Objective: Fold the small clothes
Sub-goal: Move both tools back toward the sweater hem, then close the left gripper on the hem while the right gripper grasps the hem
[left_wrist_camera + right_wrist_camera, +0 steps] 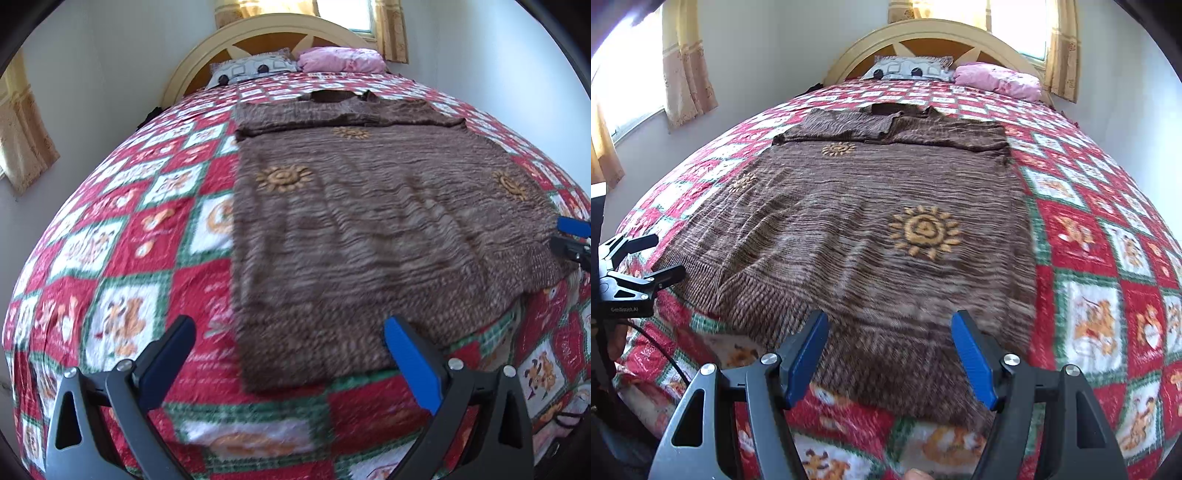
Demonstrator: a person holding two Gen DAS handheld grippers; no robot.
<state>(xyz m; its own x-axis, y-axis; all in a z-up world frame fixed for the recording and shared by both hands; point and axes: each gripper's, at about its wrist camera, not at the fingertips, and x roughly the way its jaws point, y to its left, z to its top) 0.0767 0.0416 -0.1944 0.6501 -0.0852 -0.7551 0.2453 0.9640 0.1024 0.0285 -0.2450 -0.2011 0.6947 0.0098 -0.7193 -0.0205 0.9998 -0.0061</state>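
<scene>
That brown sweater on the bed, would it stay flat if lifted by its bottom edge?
Probably not: the brown sweater is soft knit, so it would likely droop. Its ribbed hem already ripples, suggesting stretch. It may drag on the quilt.

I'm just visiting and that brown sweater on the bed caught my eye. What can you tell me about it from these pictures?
The sweater is a brown, streaky knit with yellow sun shapes stitched on it and a ribbed hem nearest the cameras. It lies flat on the red, white and green quilt, neck toward the headboard, both sleeves folded across the chest. Nothing holds it: the left gripper and the right gripper hover open over its hem corners.
</scene>
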